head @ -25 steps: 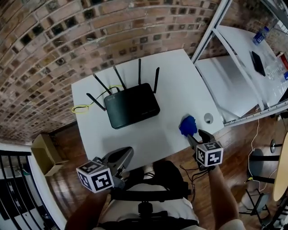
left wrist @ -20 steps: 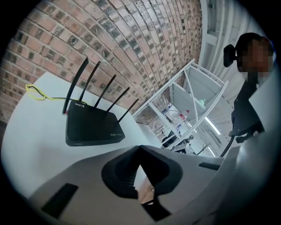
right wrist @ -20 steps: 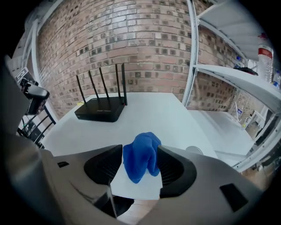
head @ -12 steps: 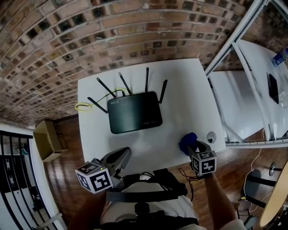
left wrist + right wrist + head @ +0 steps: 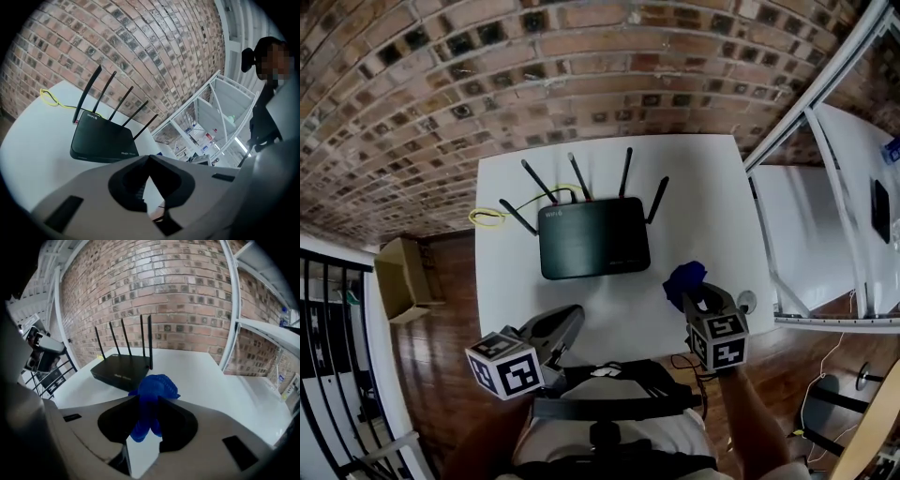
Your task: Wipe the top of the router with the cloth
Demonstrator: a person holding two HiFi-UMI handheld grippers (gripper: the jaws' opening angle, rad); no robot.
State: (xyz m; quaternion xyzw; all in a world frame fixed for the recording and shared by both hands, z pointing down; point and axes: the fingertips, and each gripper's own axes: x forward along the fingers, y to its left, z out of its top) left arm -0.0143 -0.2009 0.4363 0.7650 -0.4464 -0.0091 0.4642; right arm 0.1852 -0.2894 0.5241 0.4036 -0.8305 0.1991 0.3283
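A white table [image 5: 703, 187] fills the middle of the head view, set against a brick wall [image 5: 581, 75] along the top. The black router [image 5: 593, 236] lies flat at the table's centre, its antennas raised along the far edge. A yellow cable [image 5: 487, 217] loops off its upper left side. At the far left a cardboard box [image 5: 401, 278] sits on the wooden floor, and a white metal shelf frame [image 5: 825, 141] crosses the upper right. A small round hole [image 5: 747, 301] shows in the table's lower right corner.

Your right gripper [image 5: 148, 399] is closing on the blue cloth [image 5: 686, 276], and the bunched fabric is pinched between the jaws. The cloth sits just right of and below the router's near right corner, not touching it — only a strip of bare tabletop lies between them. Your left gripper [image 5: 572, 315] hangs at the lower left, over the table's near edge, with its jaws clenched tip to tip on nothing and pointed toward the router.

A second ago the cloth lay close beside the round hole at the table's right edge, with the right jaws wide. Now it is nearer the router and farther from the hole. The left gripper keeps much the same spot in the frame.

Counted: one router, five antennas, one cloth, one yellow cable, one box, two grippers.
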